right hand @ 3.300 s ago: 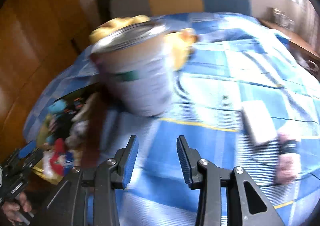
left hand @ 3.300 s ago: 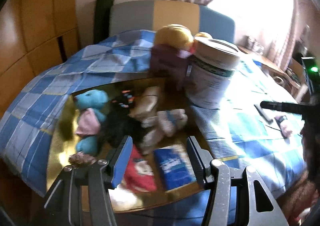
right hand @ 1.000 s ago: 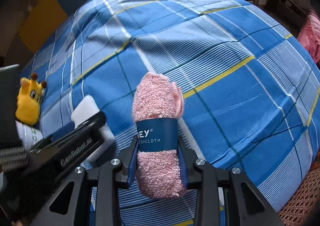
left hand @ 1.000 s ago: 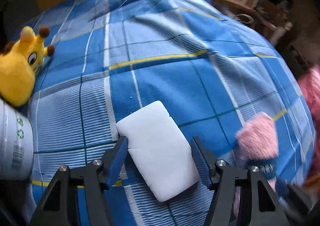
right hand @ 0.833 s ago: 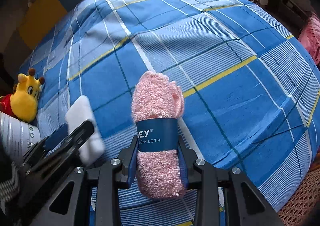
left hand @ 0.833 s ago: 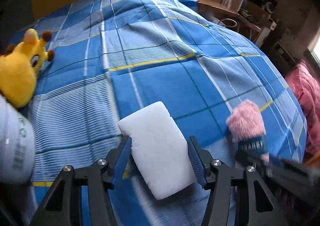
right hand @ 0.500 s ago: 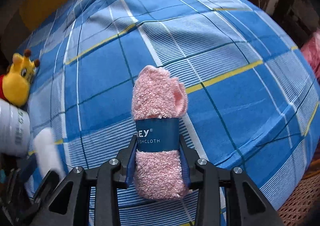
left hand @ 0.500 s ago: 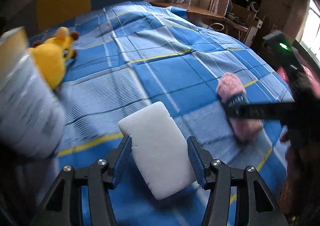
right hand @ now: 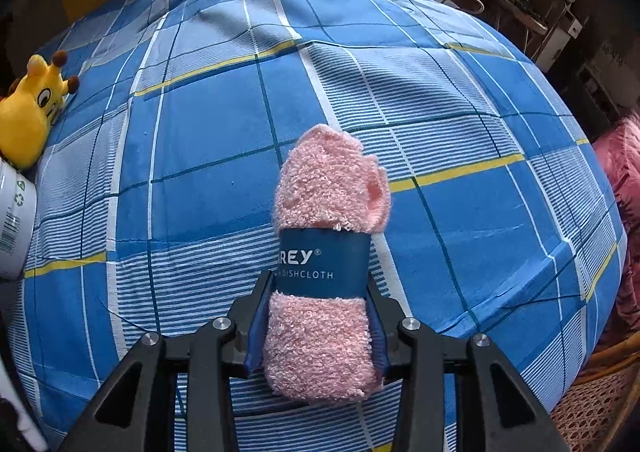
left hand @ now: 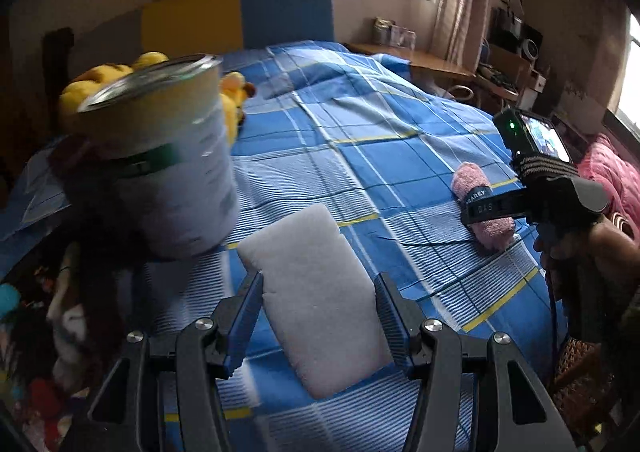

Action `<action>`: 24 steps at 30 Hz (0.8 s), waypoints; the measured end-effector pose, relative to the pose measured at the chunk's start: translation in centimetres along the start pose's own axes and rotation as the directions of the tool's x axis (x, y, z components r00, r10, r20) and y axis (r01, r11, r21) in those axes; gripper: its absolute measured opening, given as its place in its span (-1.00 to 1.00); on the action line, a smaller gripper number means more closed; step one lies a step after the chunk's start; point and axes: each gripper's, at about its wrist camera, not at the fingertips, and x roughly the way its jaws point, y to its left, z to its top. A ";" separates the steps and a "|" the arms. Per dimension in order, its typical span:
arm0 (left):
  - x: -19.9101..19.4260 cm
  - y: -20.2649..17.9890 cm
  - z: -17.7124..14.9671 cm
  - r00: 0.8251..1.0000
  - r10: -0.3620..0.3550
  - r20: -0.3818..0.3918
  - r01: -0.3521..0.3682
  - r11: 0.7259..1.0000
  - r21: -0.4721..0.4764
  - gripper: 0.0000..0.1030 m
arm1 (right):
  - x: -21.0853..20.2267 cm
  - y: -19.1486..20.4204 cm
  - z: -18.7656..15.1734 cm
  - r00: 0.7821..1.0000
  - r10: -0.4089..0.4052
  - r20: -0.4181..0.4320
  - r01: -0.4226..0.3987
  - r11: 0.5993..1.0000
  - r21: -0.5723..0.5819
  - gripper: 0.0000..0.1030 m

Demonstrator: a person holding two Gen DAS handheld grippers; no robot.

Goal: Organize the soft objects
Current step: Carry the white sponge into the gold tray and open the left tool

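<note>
1. White sponge [left hand: 316, 292] — held between the fingers of the left gripper [left hand: 318, 308], both blue pads pressed against its long sides. Half a second ago it sat in the same grip; since then the view has swung up and leftward, so the tin can [left hand: 160, 156] now fills the area just left of the sponge, blurred, where before it sat at the frame's edge. At 3.3 s ago this gripper was spread and empty over a tray of toys.

2. Pink dishcloth roll [right hand: 324, 264] — banded with a dark blue paper sleeve, pinched at the sleeve by the right gripper [right hand: 320, 304], jaws closed tight on both sides. Grip unchanged from 1.0 s ago. In the left wrist view the roll [left hand: 482, 208] lies well right of the sponge, on or just above the bedspread; which cannot be told.

3. Blue checked bedspread [right hand: 200, 132] — under both items, yellow and white stripes.

4. Yellow plush giraffe [right hand: 32, 108] — on the bedspread, far left of the roll, just beyond the can [right hand: 14, 220]. Position unchanged.

5. Soft toys [left hand: 36, 332] — dark heap left of the sponge, below the can; blurred.
</note>
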 end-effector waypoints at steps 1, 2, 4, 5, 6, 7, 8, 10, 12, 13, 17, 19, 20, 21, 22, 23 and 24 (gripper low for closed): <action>-0.3 0.3 -0.2 1.000 0.006 0.003 -0.006 1.000 -0.008 0.12 | 0.0 0.1 -0.1 1.000 -0.001 0.002 0.001 1.000 -0.002 -0.19; -0.6 0.7 -0.2 1.000 0.011 0.004 -0.011 1.000 -0.019 0.12 | -0.2 -0.1 -0.2 1.000 -0.003 0.003 0.003 1.000 0.000 -0.19; -1.3 1.6 -0.6 1.000 0.023 0.009 -0.023 0.999 -0.045 0.12 | -0.5 0.0 -0.3 1.000 -0.006 0.007 0.006 1.000 -0.003 -0.20; -1.5 2.0 -0.7 1.000 0.028 0.014 -0.028 0.998 -0.054 0.12 | -0.5 0.1 -0.4 1.000 -0.008 0.009 0.008 1.000 -0.006 -0.20; -1.8 2.4 -0.8 0.999 0.033 0.016 -0.032 0.998 -0.062 0.12 | -0.6 0.2 -0.4 1.000 -0.010 0.010 0.010 1.000 -0.008 -0.20; -2.1 2.9 -0.9 0.999 0.040 0.018 -0.038 0.997 -0.074 0.12 | -0.6 0.2 -0.5 1.000 -0.011 0.011 0.011 1.000 -0.009 -0.20; -2.3 3.3 -1.0 0.999 0.045 0.019 -0.044 0.995 -0.085 0.12 | -0.6 0.2 -0.5 1.000 -0.014 0.013 0.014 1.000 -0.014 -0.20; -2.7 4.0 -1.1 0.998 0.058 0.025 -0.056 0.993 -0.101 0.12 | -0.7 0.4 -0.6 1.000 -0.024 0.019 0.024 0.999 -0.029 -0.20; -3.3 5.0 -1.3 0.997 0.069 0.029 -0.065 0.990 -0.123 0.12 | -0.6 0.5 -0.5 0.999 -0.032 0.024 0.032 0.999 -0.039 -0.20; -3.5 5.4 -1.4 0.997 0.076 0.031 -0.071 0.989 -0.132 0.12 | -0.7 0.4 -0.6 0.999 -0.033 0.024 0.034 0.999 -0.040 -0.20; -4.7 7.5 -1.7 0.993 0.111 0.042 -0.102 0.980 -0.173 0.12 | -0.8 0.6 -0.6 0.999 -0.040 0.025 0.041 0.998 -0.049 -0.20; -5.0 8.4 -1.9 0.991 0.128 0.043 -0.118 0.975 -0.190 0.12 | -0.9 0.6 -0.8 0.999 -0.043 0.026 0.044 0.998 -0.050 -0.20; -5.2 8.9 -2.1 0.990 0.137 0.042 -0.126 0.972 -0.200 0.12 | -0.9 0.7 -0.8 0.999 -0.044 0.026 0.045 0.998 -0.050 -0.20; -5.4 9.5 -2.2 0.988 0.148 0.041 -0.136 0.968 -0.209 0.12 | -1.0 0.7 -0.9 0.999 -0.045 0.026 0.046 0.998 -0.050 -0.20; -5.5 9.9 -2.4 0.987 0.156 0.039 -0.144 0.965 -0.219 0.12 | -1.0 0.7 -0.9 0.999 -0.046 0.026 0.047 0.998 -0.052 -0.20; -5.7 10.6 -2.6 0.986 0.165 0.036 -0.153 0.961 -0.233 0.12 | -1.0 0.7 -0.9 0.999 -0.047 0.027 0.049 0.997 -0.053 -0.20; -5.8 11.0 -2.7 0.985 0.171 0.034 -0.158 0.958 -0.241 0.12 | -1.0 0.7 -0.9 0.998 -0.049 0.028 0.051 0.997 -0.057 -0.20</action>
